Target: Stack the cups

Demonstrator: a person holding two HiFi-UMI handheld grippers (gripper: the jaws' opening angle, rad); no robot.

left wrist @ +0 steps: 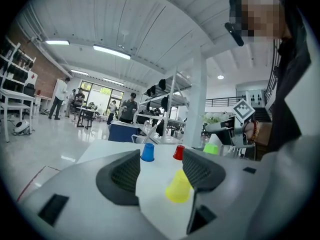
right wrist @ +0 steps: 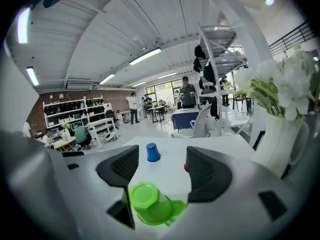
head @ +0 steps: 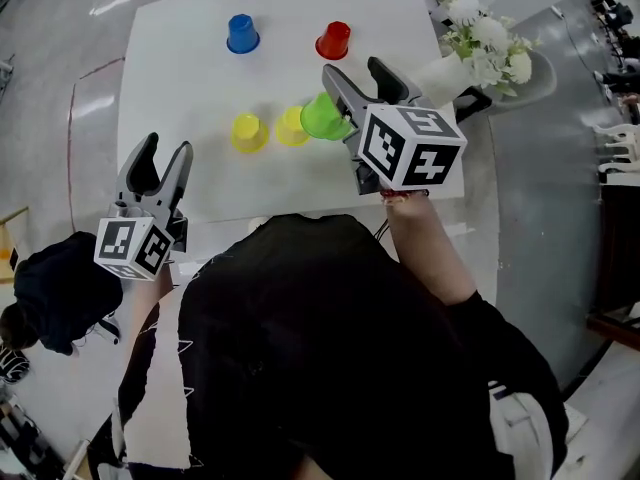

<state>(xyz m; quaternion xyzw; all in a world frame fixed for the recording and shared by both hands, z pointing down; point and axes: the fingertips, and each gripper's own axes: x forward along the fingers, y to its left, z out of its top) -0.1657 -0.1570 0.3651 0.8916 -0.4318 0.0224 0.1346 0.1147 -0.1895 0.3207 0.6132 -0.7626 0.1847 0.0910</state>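
My right gripper [head: 355, 70] hangs open above the table's right half. A green cup [head: 322, 116] sits tilted beside its left jaw, leaning at one yellow cup [head: 292, 126]. In the right gripper view the green cup [right wrist: 150, 204] shows low in the gap, base toward the camera, and the pads [right wrist: 120, 166] stand clear of it. A second yellow cup [head: 248, 131] stands upside down to the left. Blue [head: 242, 33] and red [head: 333, 40] cups stand upside down at the far side. My left gripper [head: 160, 163] is open and empty at the table's near left edge.
The cups stand on a white table [head: 180, 68]. A white vase of flowers [head: 490, 48] stands at its far right corner, close to the right gripper. A dark bundle [head: 60, 278] lies on the floor at the left.
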